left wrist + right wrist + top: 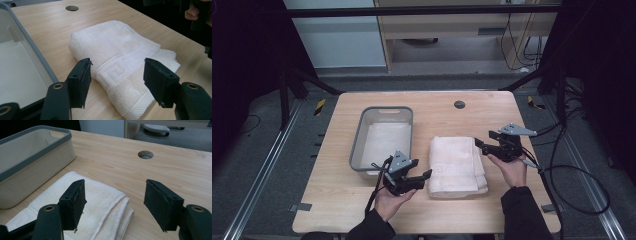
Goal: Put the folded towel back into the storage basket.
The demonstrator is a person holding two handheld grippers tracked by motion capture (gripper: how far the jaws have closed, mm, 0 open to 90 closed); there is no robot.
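A folded white towel (456, 165) lies on the wooden table (492, 107), right of a grey-rimmed bin (387, 108). My left gripper (424, 178) sits at the towel's near left corner, jaws open and pointing right at it. In the left gripper view, the towel (115, 50) lies just beyond the open left gripper (117, 66), with nothing pressed between the pads. My right gripper (482, 142) hovers at the towel's far right edge, pointing left and open. In the right gripper view, the towel's (97, 202) folded edge lies under the open right gripper (115, 186).
The bin (32, 50) holds a pale liner or cloth at its bottom, and its wall (37, 152) stands close to the towel's left side. A round cable hole (459, 104) sits near the table's far edge. Cables (572, 175) trail off the right side.
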